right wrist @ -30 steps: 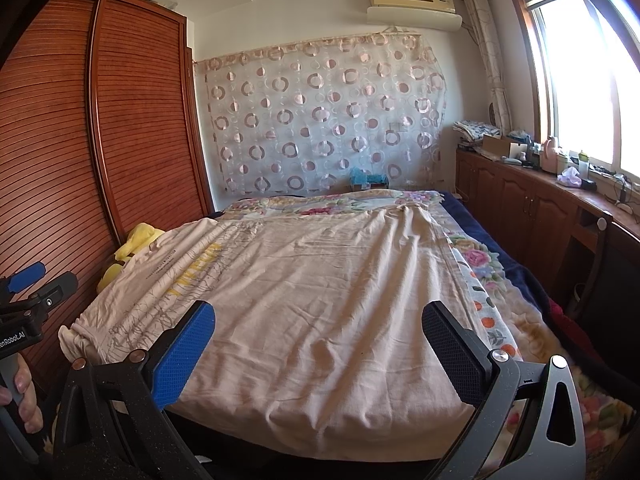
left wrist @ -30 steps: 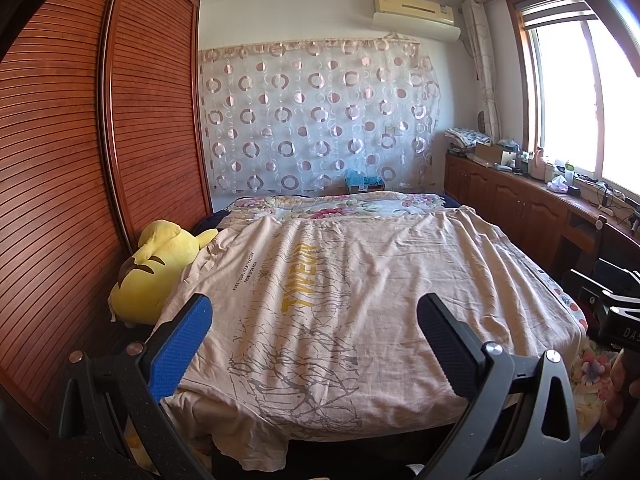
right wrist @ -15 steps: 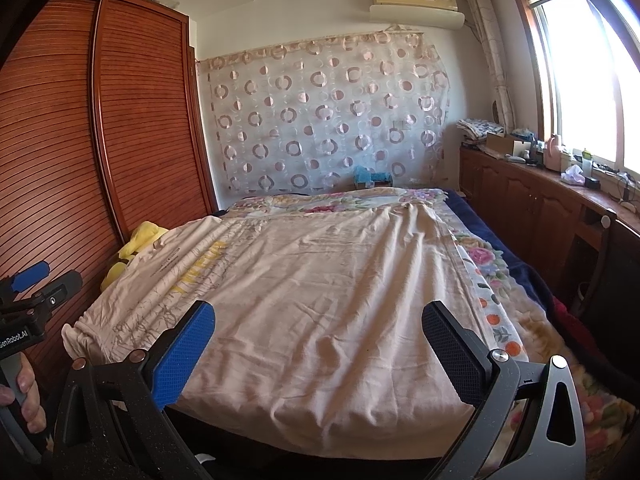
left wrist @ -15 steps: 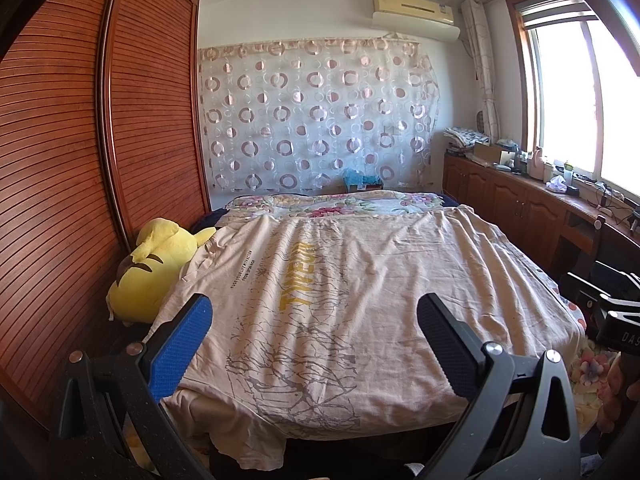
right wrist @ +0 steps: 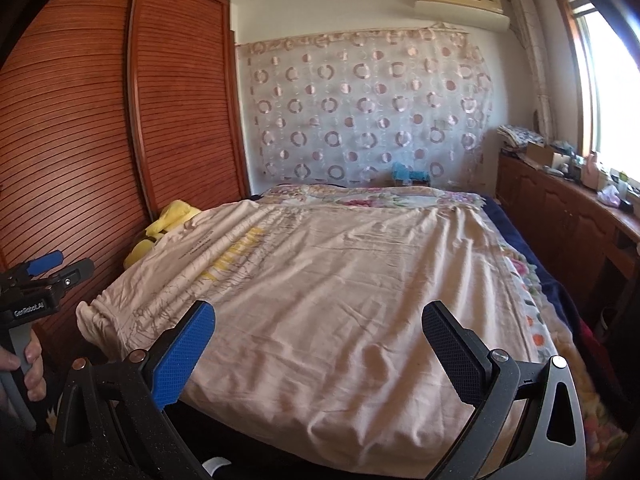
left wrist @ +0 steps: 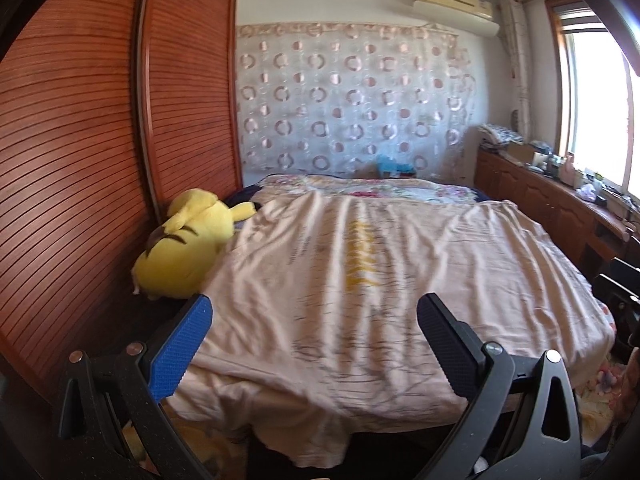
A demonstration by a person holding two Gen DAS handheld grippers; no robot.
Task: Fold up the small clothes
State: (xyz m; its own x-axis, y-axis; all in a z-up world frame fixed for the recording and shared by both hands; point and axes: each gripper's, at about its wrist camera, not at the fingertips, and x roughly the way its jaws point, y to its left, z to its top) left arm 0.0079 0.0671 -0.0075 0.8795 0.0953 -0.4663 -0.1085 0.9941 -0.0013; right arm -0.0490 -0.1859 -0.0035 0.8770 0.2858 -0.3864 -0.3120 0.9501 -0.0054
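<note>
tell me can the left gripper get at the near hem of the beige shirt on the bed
Probably yes. The left gripper is open, its fingers just short of the beige shirt, and nothing lies between them and the near hem.

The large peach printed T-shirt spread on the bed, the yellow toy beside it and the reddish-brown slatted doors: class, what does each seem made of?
Large peach printed T-shirt: thin, matte knit, probably cotton; it lies in soft creases.
Yellow toy: plush fabric, stuffed; rounded and fuzzy-looking.
Reddish-brown slatted doors: wood or wood veneer with a slight sheen; horizontal ribs show.
</note>
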